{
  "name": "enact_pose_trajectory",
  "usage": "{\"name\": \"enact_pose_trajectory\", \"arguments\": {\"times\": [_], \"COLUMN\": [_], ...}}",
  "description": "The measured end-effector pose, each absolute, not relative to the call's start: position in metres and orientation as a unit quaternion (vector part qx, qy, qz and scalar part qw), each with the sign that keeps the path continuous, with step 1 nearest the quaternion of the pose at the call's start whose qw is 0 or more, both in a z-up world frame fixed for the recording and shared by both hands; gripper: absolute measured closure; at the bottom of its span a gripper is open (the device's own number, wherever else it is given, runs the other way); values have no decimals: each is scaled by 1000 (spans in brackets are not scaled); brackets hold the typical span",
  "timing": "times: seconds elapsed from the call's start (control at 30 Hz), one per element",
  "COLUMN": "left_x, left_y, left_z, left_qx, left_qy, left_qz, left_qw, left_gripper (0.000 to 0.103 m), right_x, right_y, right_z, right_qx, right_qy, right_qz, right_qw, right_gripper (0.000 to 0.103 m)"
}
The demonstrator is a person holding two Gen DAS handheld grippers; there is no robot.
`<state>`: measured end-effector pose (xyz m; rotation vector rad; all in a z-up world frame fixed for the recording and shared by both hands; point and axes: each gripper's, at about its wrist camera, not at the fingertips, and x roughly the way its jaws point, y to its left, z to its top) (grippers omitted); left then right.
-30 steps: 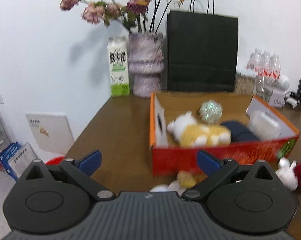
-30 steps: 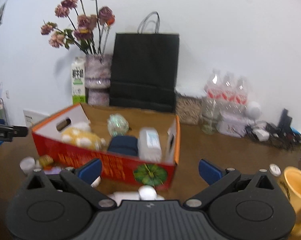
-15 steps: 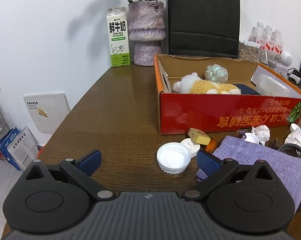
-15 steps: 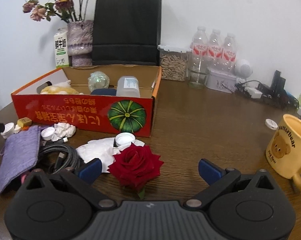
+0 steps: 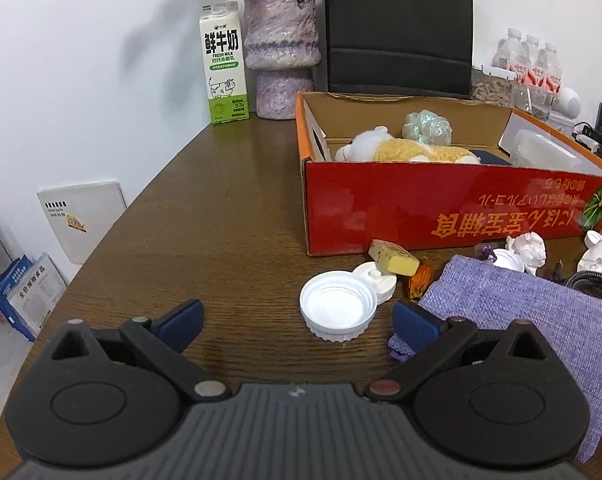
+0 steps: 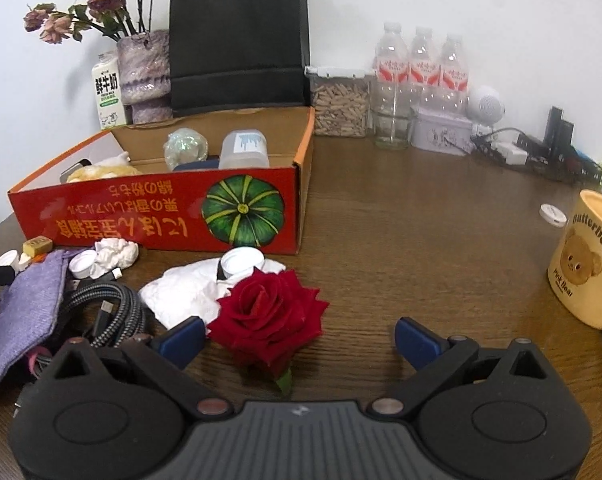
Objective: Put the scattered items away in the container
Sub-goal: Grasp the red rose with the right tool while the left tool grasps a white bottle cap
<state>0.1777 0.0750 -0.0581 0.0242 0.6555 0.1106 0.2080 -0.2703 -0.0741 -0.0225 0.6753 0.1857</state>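
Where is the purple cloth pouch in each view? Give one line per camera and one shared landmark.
Left wrist: the purple cloth pouch lies lower right, in front of the red box, its near corner by the left gripper.
Right wrist: far lower left, beside the braided cable.
Shared landmark: the red box with upside-down yellow lettering, just behind the pouch.

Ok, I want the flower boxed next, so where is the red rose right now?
The red rose lies on the table in the right wrist view, between the open right gripper fingers, against the white tissue.
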Motion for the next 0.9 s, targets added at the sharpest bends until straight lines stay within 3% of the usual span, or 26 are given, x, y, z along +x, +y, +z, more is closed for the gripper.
{"name": "enact_pose_trajectory", "arguments": {"times": [0.33,0.53,0.6,0.73,0.8,0.9], "left_x": [184,183,182,180,178,176], "left_y": [82,81,79,76,75,73], "left_z": [-61,-60,-59,-57,-57,-56], "left_qx": [-13,-12,-9,-5,-5,-4], "left_qy": [338,333,328,321,319,316], "left_qz": [55,50,49,39,33,27], "left_qw": [939,942,943,946,947,948], "left_gripper": [4,14,24,40,54,62], "right_x": [212,212,211,207,206,203], "right_y": [-268,-268,-268,-265,-265,-266], "right_z": [-78,-77,-76,-73,-72,-69], "right_qx": [-17,-16,-14,-18,-16,-11], "right_qy": [344,342,337,324,319,307], "right_qz": [79,81,89,112,120,124], "right_qw": [936,936,937,939,940,943], "right_gripper": [0,3,9,31,49,63]}}
